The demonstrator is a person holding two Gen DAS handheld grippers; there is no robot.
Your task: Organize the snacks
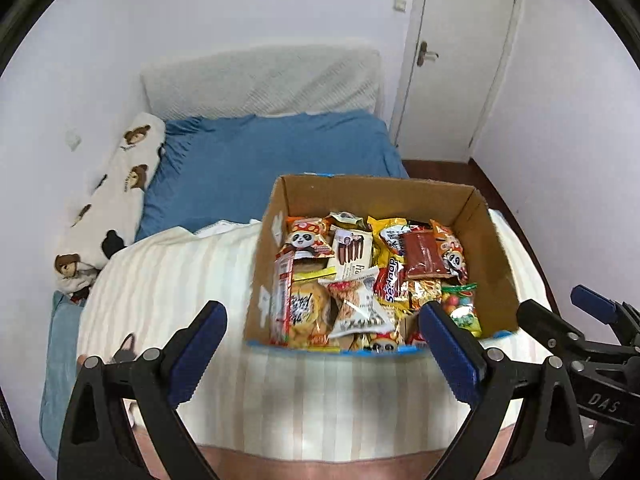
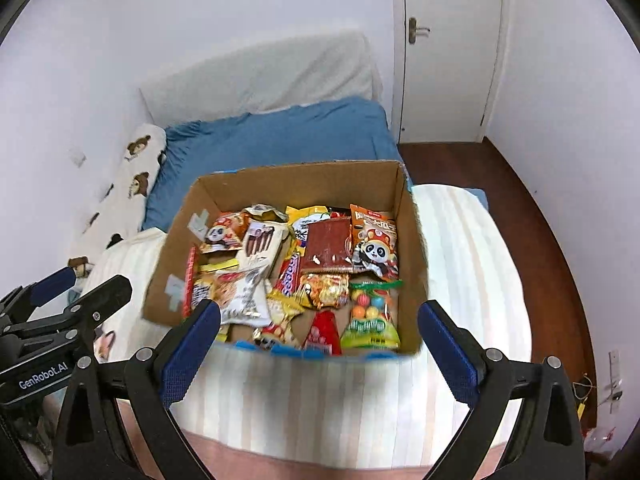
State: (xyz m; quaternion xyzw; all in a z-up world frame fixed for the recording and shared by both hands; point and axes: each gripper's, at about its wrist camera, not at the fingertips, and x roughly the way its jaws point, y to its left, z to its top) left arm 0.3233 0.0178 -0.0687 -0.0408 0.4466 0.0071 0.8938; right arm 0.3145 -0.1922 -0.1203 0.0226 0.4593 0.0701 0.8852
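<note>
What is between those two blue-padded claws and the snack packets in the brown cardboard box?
Only the brown cardboard box's low near wall. The box is open-topped, so the snack packets lie exposed. Both the left gripper and right gripper are open and empty.

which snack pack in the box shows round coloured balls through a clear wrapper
The gumball bag with the green bottom band, in the near right corner of the cardboard box. Only this pack shows loose coloured balls; the others around it are printed wrappers.

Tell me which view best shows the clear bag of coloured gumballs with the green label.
The right wrist view: the clear bag of coloured gumballs lies whole and unobstructed. In the left wrist view, the left gripper's finger covers part of it.
</note>
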